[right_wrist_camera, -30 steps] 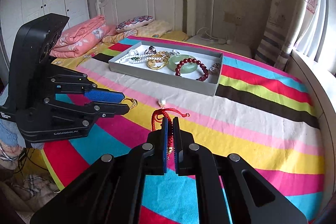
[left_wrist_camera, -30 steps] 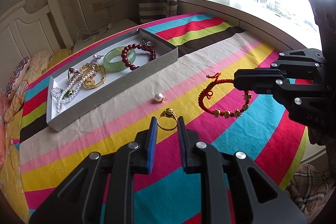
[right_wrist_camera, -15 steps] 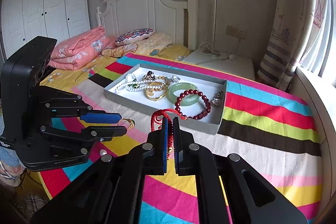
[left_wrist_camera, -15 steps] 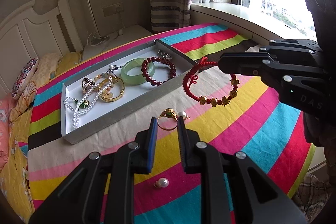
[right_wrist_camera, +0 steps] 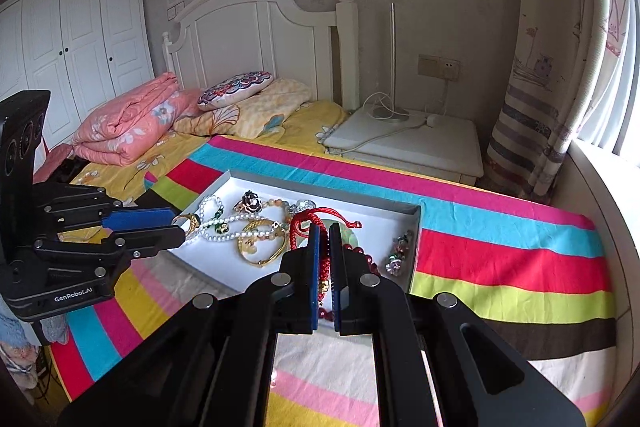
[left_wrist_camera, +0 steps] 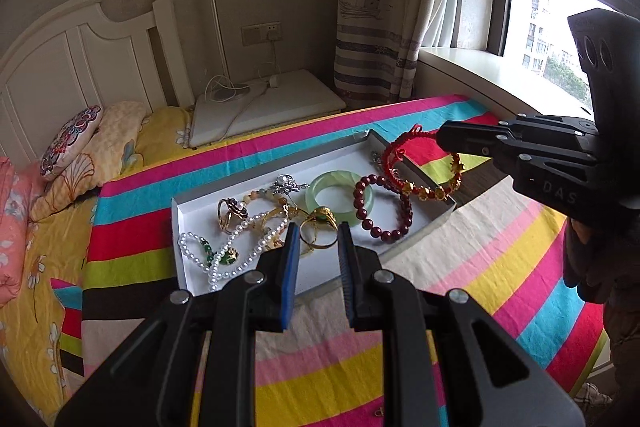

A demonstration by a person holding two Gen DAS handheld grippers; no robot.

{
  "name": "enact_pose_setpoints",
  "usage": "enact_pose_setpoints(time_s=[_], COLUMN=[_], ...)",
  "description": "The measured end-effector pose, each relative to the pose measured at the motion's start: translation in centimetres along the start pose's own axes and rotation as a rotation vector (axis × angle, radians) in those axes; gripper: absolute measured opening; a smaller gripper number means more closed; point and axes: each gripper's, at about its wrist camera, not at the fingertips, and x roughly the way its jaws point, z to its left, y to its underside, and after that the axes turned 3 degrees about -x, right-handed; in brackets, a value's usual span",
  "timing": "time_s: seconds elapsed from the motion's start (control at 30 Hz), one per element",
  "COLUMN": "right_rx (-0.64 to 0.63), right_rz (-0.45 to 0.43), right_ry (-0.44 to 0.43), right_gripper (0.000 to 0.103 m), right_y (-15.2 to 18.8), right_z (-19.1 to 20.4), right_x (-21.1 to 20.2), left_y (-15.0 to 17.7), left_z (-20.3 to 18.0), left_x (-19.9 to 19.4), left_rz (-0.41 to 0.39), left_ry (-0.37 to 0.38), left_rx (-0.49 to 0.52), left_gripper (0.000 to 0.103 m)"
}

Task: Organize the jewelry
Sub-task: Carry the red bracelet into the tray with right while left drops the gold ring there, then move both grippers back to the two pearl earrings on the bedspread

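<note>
Two grippers over one shallow white tray (left_wrist_camera: pixel 188 223) that sits on the striped blanket (left_wrist_camera: pixel 500 267).

Left gripper (left_wrist_camera: pixel 318 231): jaws narrowly apart, pinching one gold ring with a green stone (left_wrist_camera: pixel 320 223) by its band; the ring hangs over the tray's near side, at 6 o'clock of the tray in the left wrist view. In the right wrist view the same ring (right_wrist_camera: pixel 191 221) sits at the left gripper's (right_wrist_camera: pixel 180 227) tips, at the tray's 9 o'clock edge.

Right gripper (right_wrist_camera: pixel 325 231): jaws clamped tight on one red cord bracelet (right_wrist_camera: pixel 316 223) with gold beads. In the left wrist view the right gripper (left_wrist_camera: pixel 444 139) holds that bracelet (left_wrist_camera: pixel 420 187) dangling above the tray's 3 o'clock end, the loop hanging free and not resting on anything.

Tray contents, counted from the left wrist view: one pale green jade bangle (left_wrist_camera: pixel 320 193) near centre; one dark red bead bracelet (left_wrist_camera: pixel 384 205) overlapping it at 3 o'clock; one white pearl strand (left_wrist_camera: pixel 224 255) at 8 o'clock; one gold bangle (right_wrist_camera: pixel 260 247), partly hidden; one dark flower ring (left_wrist_camera: pixel 232 211) at 10 o'clock; one silver brooch-like piece (left_wrist_camera: pixel 286 185) at 12 o'clock. One small sparkly cluster (right_wrist_camera: pixel 396 251) lies at the tray's 3 o'clock wall; what it is cannot be told.

Two pillows (right_wrist_camera: pixel 240 91) and one folded pink quilt (right_wrist_camera: pixel 132 119) lie at the headboard end.
</note>
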Motion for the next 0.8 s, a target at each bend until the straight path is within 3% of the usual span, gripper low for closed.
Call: enact_pose_setpoints(time_s=[0.33,0.6,0.63,0.67,0.7,0.73,0.8], right_rx=[0.126,0.105,0.100,0.096,0.098,0.102,0.103], right_rz=[0.111,0.177,0.183,0.184,0.181,0.171,0.121], right_ry=[0.026,0.071,0.070,0.069,0.068,0.063,0.034], right_gripper=[0.006,0.008,0.014,0.018,0.032,0.057,0.072], right_y=[-1.8,-0.8,-0.8,-0.8,-0.8,-0.8,-0.8], right_z=[-4.6,-5.5,-5.6,-5.5,-5.6,-5.7,-5.3], right_x=[9.2,12.4,12.3,12.2,11.8,11.3,9.4], left_y=[-1.3,-0.1,0.1,0.3,0.4,0.6,0.8], left_z=[3.6,4.8,5.0,5.1,5.3,5.6,5.9], left_x=[6.3,9.3,9.3,9.2,8.9,8.4,7.1], left_rz=[0.072,0.123,0.123,0.117,0.103,0.084,0.050], left_ry=[-0.008,-0.028,-0.034,-0.043,-0.055,-0.065,-0.071], left_rx=[-0.130,-0.171,-0.177,-0.185,-0.198,-0.210,-0.235], left_gripper=[0.014,0.016,0.025,0.041,0.052,0.068,0.076])
